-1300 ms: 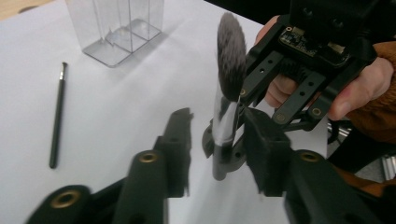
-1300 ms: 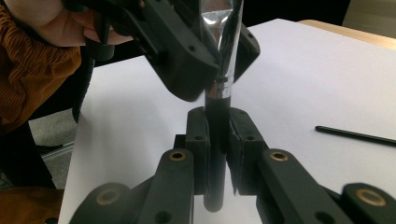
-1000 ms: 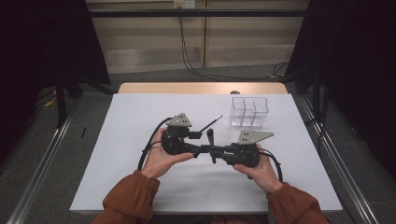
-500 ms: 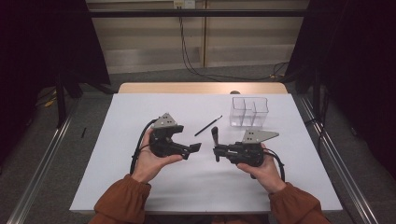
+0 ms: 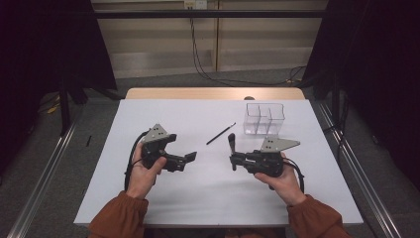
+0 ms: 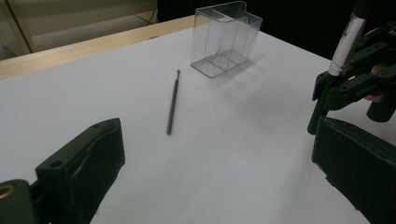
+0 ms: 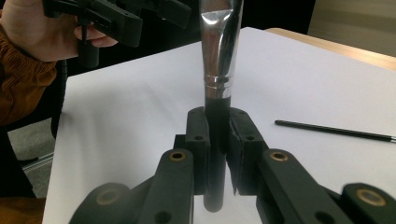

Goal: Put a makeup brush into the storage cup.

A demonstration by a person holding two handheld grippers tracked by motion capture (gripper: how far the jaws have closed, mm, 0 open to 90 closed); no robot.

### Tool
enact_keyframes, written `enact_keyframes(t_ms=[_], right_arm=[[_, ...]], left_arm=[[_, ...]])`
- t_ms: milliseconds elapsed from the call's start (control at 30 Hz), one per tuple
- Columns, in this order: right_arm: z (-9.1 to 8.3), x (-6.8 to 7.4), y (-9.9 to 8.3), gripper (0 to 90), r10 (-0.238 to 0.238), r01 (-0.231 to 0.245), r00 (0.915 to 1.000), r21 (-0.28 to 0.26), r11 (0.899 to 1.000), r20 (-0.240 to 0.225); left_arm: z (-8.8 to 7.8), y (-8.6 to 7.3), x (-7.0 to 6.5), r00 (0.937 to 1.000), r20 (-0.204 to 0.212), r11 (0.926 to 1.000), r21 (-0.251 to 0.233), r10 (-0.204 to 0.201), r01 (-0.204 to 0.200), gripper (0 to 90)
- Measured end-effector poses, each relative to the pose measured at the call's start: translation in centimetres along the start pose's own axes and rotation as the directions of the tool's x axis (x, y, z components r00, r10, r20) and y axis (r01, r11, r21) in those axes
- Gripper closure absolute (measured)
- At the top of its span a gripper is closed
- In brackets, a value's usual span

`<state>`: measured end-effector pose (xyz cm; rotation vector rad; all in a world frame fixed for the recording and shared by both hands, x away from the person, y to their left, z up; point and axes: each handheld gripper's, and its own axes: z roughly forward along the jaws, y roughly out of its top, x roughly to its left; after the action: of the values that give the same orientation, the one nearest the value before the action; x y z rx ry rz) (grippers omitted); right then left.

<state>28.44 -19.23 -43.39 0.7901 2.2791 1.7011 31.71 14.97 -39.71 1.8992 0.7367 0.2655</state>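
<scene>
**Brush upright in the right gripper**

The brush point(image 7: 217, 70) stands near the frame's centre, long axis vertical, metal collar upward, handle pinched between the right gripper's point(image 7: 217, 140) fingers. At lower left, the left gripper's point(image 5: 184, 159) fingers, just opened, are spread and empty.

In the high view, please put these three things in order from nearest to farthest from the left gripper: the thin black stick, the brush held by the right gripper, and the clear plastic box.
From the left gripper:
1. Thin black stick, lying flat on the table just beyond the open jaws.
2. Brush, standing upright in the right gripper, across the gap.
3. Clear plastic box, at the far right of the table.
</scene>
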Motion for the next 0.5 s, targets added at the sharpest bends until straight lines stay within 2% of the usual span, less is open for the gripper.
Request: enact_keyframes(t_ms=[100,167,267,367,500], right_arm=[[-0.5,-0.2,0.0,80.1,0.003,-0.003,0.9999,-0.005,1.000,0.012],[-0.8,-0.4,0.0,80.1,0.006,-0.005,0.9997,-0.010,1.000,0.023],[-1.4,-0.7,0.1,80.1,0.012,-0.012,0.9992,-0.017,1.000,0.038],[-2.0,-1.0,0.1,80.1,0.015,-0.014,0.9985,-0.023,1.000,0.053],[-2.5,-1.3,0.2,80.1,0.019,-0.017,0.9975,-0.028,0.999,0.068]], left_arm=[[-0.6,-0.4,0.1,0.9993,-0.037,0.9998,-0.016,0.009,-0.010,2.4],[-1.0,-0.8,0.3,0.9992,-0.039,0.9997,-0.026,-0.002,0.000,2.4],[-1.6,-1.3,0.6,0.9967,-0.080,0.9995,-0.033,-0.006,0.003,2.4],[-2.1,-1.7,1.0,0.9950,-0.098,0.9991,-0.040,-0.016,0.012,2.4],[-2.9,-2.2,1.2,0.9929,-0.114,0.9966,-0.078,-0.034,0.025,2.4]])
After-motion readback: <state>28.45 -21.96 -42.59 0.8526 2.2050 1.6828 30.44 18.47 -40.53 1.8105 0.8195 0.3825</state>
